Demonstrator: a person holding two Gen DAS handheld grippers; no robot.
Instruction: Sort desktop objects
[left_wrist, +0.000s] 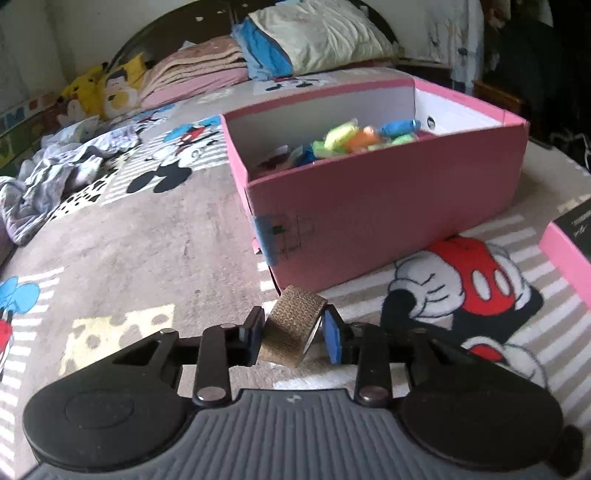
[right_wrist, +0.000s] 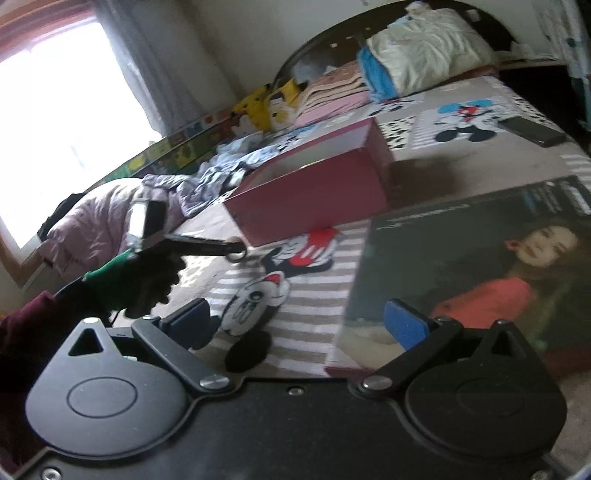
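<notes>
Okay, my left tongs (left_wrist: 293, 334) pinch the brown tape roll (left_wrist: 291, 326) across its sides just short of the pink box (left_wrist: 388, 206); light, stiff, grippy, hollow core crushable; right tongs (right_wrist: 301, 323) open, empty

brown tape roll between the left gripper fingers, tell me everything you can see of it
The brown tape roll is a small ring with a coarse, woven-looking tan outer face and a pale inner edge. It sits tilted between the fingers of the left gripper, one pad at each side, apparently pinched. It is just in front of the near corner of the pink box, over the cartoon-print blanket. Whether it rests on the blanket is unclear.
</notes>
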